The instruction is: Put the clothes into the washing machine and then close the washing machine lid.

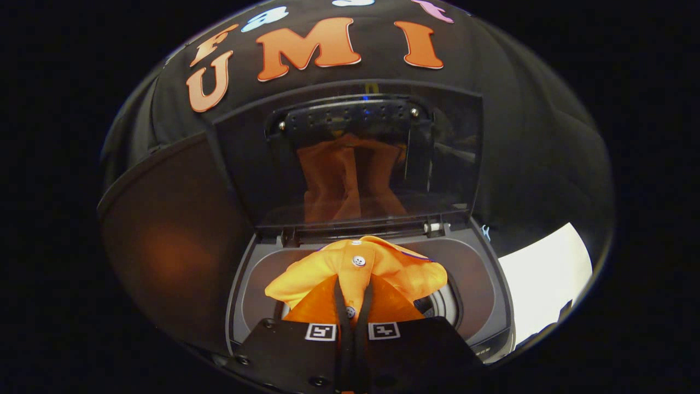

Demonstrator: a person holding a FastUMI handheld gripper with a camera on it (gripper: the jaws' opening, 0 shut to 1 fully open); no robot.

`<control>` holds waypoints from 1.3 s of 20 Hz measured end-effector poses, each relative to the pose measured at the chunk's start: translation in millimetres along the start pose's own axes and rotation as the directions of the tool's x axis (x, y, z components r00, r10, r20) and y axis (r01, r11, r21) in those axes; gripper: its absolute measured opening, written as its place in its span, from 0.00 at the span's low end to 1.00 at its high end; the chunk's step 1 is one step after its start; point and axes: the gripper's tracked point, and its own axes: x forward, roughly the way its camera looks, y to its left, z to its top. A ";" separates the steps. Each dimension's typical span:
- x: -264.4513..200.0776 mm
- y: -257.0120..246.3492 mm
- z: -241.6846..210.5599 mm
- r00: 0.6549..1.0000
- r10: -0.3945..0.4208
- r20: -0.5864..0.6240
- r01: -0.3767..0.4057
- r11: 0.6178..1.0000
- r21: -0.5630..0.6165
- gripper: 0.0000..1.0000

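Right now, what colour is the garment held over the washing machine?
Bright orange, with small pale buttons; the garment is pinched in the tool over the washer drum, clearest in the gripper view.

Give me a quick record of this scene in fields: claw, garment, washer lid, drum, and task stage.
claw: claw shut on the orange shirt, both fingers pinching its fabric
garment: orange shirt, buttoned, bunched, hanging over the drum opening
washer lid: lid open, standing upright beyond the shirt, reflecting it
drum: drum partly visible under the shirt
task stage: shirt not yet released, lid not yet closed
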 end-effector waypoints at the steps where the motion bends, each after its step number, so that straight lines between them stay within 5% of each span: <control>1: 7.9 0.2 -7.6 0.999 -0.004 -0.033 0.004 1.000 0.003 0.08; 18: 78.4 -4.0 -58.5 0.967 -0.058 -0.250 0.061 0.998 0.003 0.08; 20: 77.7 -1.5 -62.4 0.965 -0.042 -0.257 0.047 0.999 0.014 0.15; 22: 74.5 1.3 -64.5 0.968 -0.028 -0.251 0.036 0.999 0.025 0.52; 26: 67.1 -2.1 -82.1 0.953 -0.041 -0.300 0.050 0.999 0.021 1.00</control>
